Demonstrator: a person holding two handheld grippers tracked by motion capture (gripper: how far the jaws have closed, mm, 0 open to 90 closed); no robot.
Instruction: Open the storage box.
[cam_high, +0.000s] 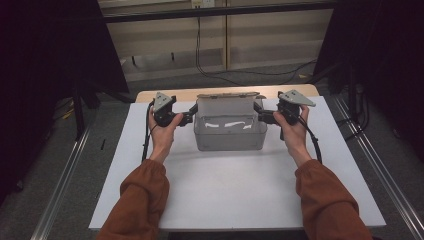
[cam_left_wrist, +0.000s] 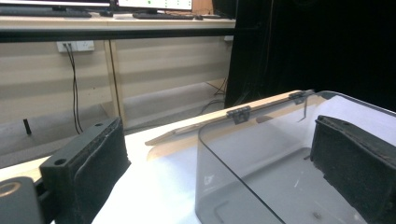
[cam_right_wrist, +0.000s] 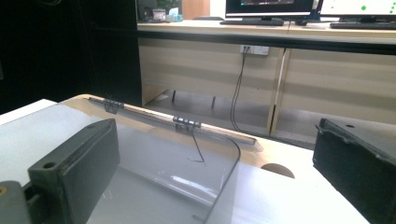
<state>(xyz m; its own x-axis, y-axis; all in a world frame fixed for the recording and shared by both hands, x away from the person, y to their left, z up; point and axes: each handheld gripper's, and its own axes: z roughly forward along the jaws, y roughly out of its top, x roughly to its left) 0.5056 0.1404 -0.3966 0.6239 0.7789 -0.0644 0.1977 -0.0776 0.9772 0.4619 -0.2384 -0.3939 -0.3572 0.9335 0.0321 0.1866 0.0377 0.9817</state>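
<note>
A clear plastic box (cam_high: 230, 136) stands at the far middle of the white table (cam_high: 225, 190), its hinged lid (cam_high: 227, 102) swung back and open. My left gripper (cam_high: 189, 119) straddles the box's left wall; in the left gripper view one black jaw is outside and the other inside the box (cam_left_wrist: 261, 163), neither touching the wall, so the left gripper (cam_left_wrist: 219, 182) is open. My right gripper (cam_high: 261, 116) straddles the right wall the same way. In the right gripper view the right gripper (cam_right_wrist: 219, 182) stands wide open, with the box (cam_right_wrist: 154, 163) wall untouched between its jaws.
The box looks empty. Two small dark hinges (cam_right_wrist: 187, 124) join the lid at the back edge. Beyond the table lie a floor with black cables (cam_high: 215, 70) and a wooden wall. Metal rails (cam_high: 65, 180) run along both sides, and dark curtains (cam_high: 45, 60) hang left and right.
</note>
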